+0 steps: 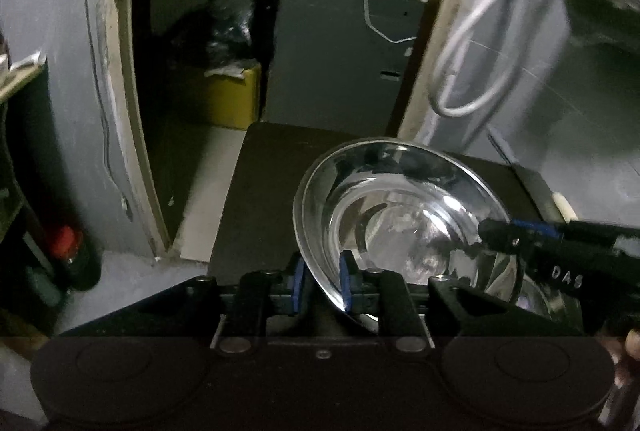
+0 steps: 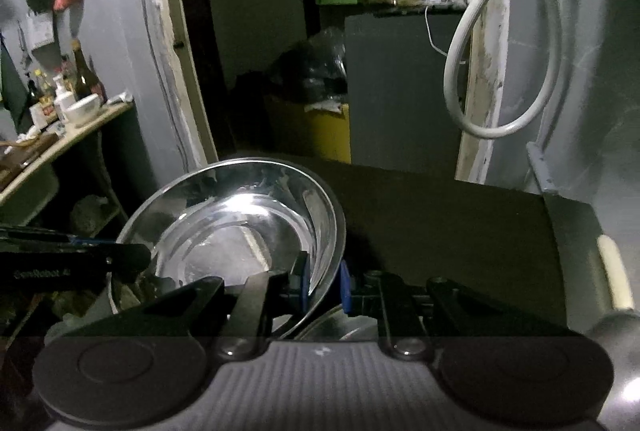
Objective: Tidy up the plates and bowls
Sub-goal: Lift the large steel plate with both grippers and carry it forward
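A shiny steel bowl (image 1: 400, 215) hangs tilted above the dark tabletop (image 1: 260, 191), gripped from both sides. My left gripper (image 1: 322, 285) is shut on its near-left rim, with a blue pad on each side of the thin edge. In the same view my right gripper (image 1: 496, 231) reaches in from the right onto the opposite rim. In the right wrist view the steel bowl (image 2: 240, 227) sits left of centre and my right gripper (image 2: 325, 285) is shut on its right rim. There my left gripper (image 2: 132, 255) comes in from the left. The rim of a second steel dish (image 2: 344, 323) shows beneath.
Beyond the table (image 2: 440, 223) is an open doorway with a yellow bin (image 1: 236, 99) and a dark cabinet (image 2: 400, 83). A white hose loop (image 2: 500, 71) hangs on the right wall. A shelf with bottles and a white bowl (image 2: 80, 107) stands at the left.
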Available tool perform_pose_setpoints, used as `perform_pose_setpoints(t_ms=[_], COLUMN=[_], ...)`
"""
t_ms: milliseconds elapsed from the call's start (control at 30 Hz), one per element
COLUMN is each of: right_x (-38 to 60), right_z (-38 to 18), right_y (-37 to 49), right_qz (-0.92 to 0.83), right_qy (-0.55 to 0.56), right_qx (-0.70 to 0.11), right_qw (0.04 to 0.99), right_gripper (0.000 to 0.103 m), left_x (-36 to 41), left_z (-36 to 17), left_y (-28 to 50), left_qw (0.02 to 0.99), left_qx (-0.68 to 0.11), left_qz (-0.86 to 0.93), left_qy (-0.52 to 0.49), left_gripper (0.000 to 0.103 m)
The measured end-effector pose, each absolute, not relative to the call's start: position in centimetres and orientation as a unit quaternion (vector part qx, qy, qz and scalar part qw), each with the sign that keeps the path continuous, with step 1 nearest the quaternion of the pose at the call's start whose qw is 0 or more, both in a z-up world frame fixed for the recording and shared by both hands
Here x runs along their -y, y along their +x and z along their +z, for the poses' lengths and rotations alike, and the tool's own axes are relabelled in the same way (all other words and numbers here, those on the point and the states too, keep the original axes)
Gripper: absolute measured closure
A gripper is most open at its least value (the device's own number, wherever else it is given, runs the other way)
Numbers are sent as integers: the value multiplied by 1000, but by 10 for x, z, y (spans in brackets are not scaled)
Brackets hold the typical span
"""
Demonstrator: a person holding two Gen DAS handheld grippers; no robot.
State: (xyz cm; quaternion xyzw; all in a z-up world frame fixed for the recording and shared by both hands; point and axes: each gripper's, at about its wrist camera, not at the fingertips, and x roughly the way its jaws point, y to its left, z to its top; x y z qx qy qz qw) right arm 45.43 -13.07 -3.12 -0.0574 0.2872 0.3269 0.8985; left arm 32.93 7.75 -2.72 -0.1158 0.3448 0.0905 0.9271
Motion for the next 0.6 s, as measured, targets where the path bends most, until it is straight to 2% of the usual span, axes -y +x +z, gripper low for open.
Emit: perform_pose_setpoints(t_ms=[600], right_x=[174], right_z=[-23], right_y=[325], right_qz=[303], right_qy=[-43], right_qx=[-287], right_qw=[908], right_gripper=[85], left_x=[-40], left_z=[-19], left_y=[227], left_qw=[916], left_qx=[-388], left_qz=[54], left_qy=[-83], left_gripper=[80])
